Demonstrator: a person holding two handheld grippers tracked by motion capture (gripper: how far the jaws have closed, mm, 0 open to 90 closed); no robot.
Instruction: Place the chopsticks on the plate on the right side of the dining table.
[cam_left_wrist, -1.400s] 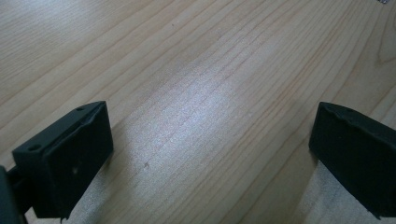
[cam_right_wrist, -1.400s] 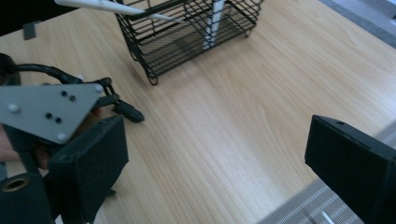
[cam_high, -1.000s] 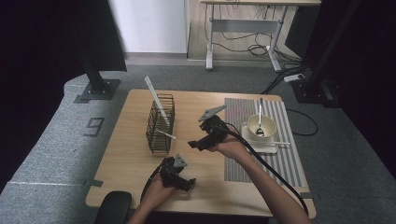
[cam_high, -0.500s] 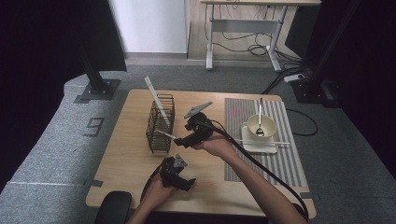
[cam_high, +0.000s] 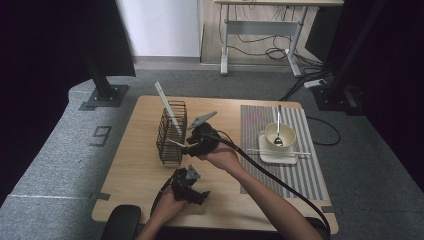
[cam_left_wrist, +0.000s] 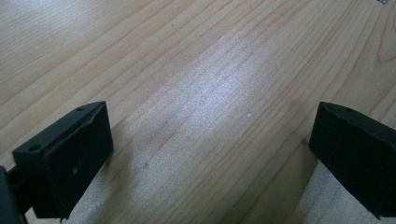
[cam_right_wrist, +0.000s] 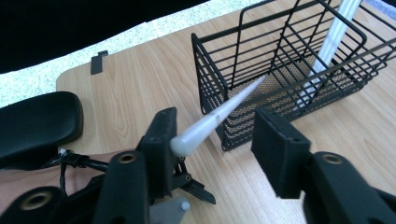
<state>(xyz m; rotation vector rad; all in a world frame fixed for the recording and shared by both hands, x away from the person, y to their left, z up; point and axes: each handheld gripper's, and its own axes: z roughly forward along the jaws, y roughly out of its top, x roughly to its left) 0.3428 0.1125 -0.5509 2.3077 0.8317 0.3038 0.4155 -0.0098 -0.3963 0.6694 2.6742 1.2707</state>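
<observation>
The right gripper was at the wire basket, jaws partly apart and just then closing, with a white chopstick between them. The stick's butt end lay against one pad; the other pad stood clear of it, so no real pinch. The tip ran through the basket's near wall, and from the high view the chopstick lay across the lower side of the basket, slanting. A second chopstick stood tilted inside, poking well above the rim.

The step, by the look of it, was taking that low stick. Next move called for a firmer close on the butt end, then a straight draw along the stick's own line, or the wire would catch it.

The left gripper rested near the table's front edge, jaws wide apart over bare wood, holding nothing. Off to the right, a bowl with a spoon sat on the striped mat.
</observation>
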